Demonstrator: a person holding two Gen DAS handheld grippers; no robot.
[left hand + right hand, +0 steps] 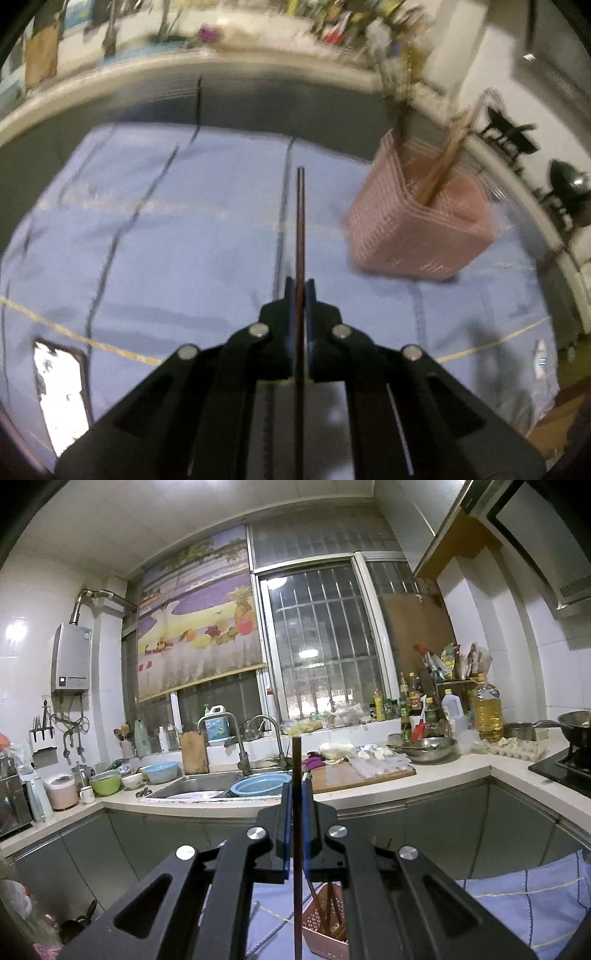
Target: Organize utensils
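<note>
Left gripper: black linkage, blue pads, jaws closed on dark chopsticks, a thin straight pair pointing ahead over the cloth.
Right gripper: same build, jaws clamped on a dark stick held upright; probably another chopstick.
Cloth: pale blue, checked with dark and yellow lines, soft and creased.
Phone: glossy slab lying on the cloth at near left.
Basket: pink perforated plastic, boxy, standing on the cloth ahead and to the right; brown chopsticks already lean inside.
Progress: apparently partway; both held items remain outside the basket.
</note>
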